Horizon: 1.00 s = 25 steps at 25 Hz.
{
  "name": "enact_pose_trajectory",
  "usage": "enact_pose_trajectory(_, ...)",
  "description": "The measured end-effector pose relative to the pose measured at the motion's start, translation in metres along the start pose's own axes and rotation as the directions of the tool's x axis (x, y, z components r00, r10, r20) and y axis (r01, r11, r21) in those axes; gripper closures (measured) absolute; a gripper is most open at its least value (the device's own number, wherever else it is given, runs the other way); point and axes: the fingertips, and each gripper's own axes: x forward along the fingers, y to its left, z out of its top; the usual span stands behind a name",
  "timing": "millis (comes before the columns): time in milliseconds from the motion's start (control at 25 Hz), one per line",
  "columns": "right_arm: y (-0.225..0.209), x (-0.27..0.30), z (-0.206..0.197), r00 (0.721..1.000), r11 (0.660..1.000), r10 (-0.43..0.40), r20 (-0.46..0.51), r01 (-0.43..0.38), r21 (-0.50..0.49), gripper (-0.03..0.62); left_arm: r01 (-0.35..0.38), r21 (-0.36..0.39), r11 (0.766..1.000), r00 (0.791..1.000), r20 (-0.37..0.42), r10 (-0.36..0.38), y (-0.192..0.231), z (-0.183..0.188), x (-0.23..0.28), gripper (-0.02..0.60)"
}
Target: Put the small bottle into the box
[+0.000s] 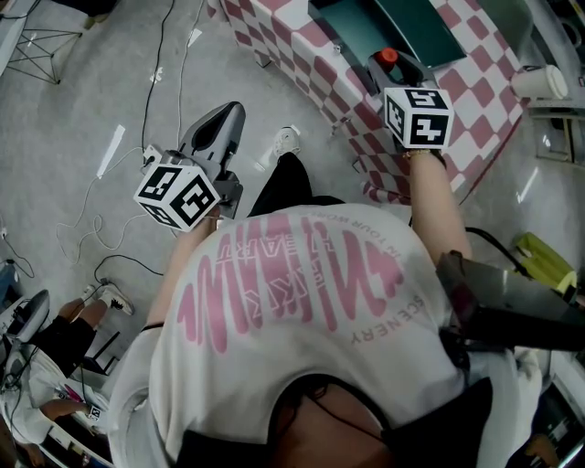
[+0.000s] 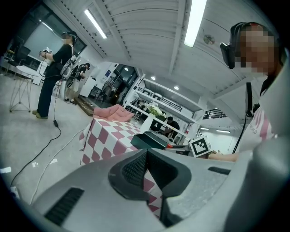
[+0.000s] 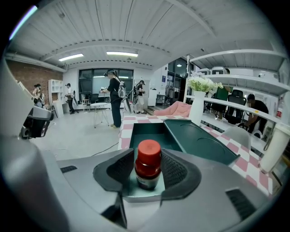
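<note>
The small bottle (image 3: 148, 164), brown with a red cap, stands upright on a pale teal surface at the near end of the dark green box (image 3: 199, 138). My right gripper (image 3: 147, 166) is around it, a ribbed pad close on each side with hardly any gap; I read the jaws as open. In the head view the bottle's red cap (image 1: 388, 56) shows beyond the right gripper (image 1: 395, 68), over the box (image 1: 402, 27) on the pink-checked table (image 1: 320, 64). My left gripper (image 1: 218, 123) hangs over the floor away from the table, shut and holding nothing (image 2: 147, 156).
The box's lid (image 3: 206, 145) lies open to the right. A white vase with flowers (image 3: 198, 102) and a white container (image 3: 274, 147) stand on the table. Cables (image 1: 91, 210) trail over the grey floor. People stand in the room (image 2: 52, 68).
</note>
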Motion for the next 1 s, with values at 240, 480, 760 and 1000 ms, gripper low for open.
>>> enact_pose_trajectory(240,0.002,-0.001,0.001,0.999,0.998,0.033,0.004,-0.033,0.050,0.414,0.004,0.006,1.000,1.000,-0.001,-0.004,-0.001,0.002,-0.001,0.575)
enact_pose_trajectory(480,-0.002,0.000,0.004,0.998,0.987,0.054,0.022,-0.057,0.151,0.414,0.007,0.002,1.000,1.000,-0.001,-0.007,0.002,0.003,0.000,0.575)
enact_pose_trajectory(760,-0.001,0.000,0.003,0.999,0.991,0.045,0.010,-0.046,0.124,0.414,0.003,-0.003,1.000,1.000,0.006,-0.003,0.007,0.003,-0.001,0.575)
enact_pose_trajectory(1000,-0.002,0.001,0.004,0.999,0.991,0.038,0.010,-0.039,0.128,0.414,0.001,-0.010,1.000,1.000,0.010,-0.001,0.009,0.003,-0.004,0.575)
